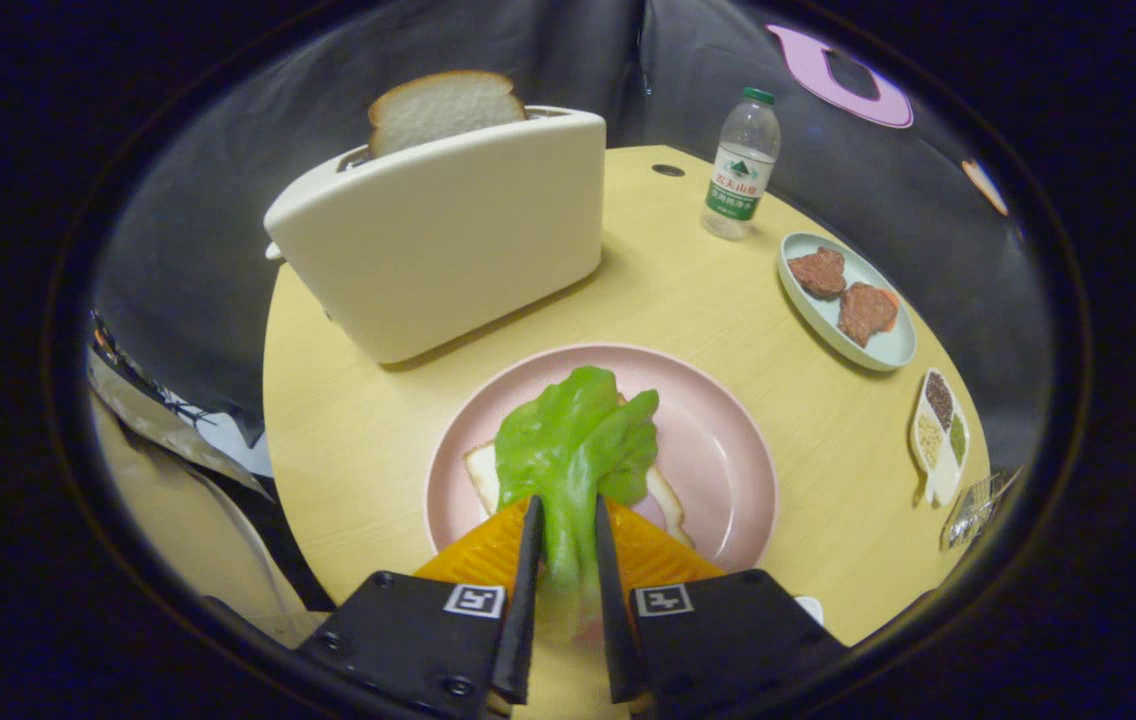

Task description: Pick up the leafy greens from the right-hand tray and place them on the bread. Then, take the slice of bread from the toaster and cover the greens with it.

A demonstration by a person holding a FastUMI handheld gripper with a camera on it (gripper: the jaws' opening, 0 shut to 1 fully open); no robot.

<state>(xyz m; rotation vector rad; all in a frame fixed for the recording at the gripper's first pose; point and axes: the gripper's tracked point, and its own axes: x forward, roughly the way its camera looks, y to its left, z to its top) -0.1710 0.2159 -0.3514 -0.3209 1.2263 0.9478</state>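
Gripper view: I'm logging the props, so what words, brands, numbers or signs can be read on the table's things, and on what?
Water bottle label: print and a logo, too small and blurred to read.
Gripper finger blocks: two square black-and-white marker patterns, no words; the fingers are shut on the leafy greens above the bread.
Toaster, pink plate: no text.

The scene is being viewed from a fisheye camera carried on the gripper (564,520), facing forward along its two fingers and tilted down at the table (348,440). The plate (718,450) is being seen close, just ahead of the fingers; the toaster (448,230) and bottle (742,165) are being taken in farther off, near the table's far edge.
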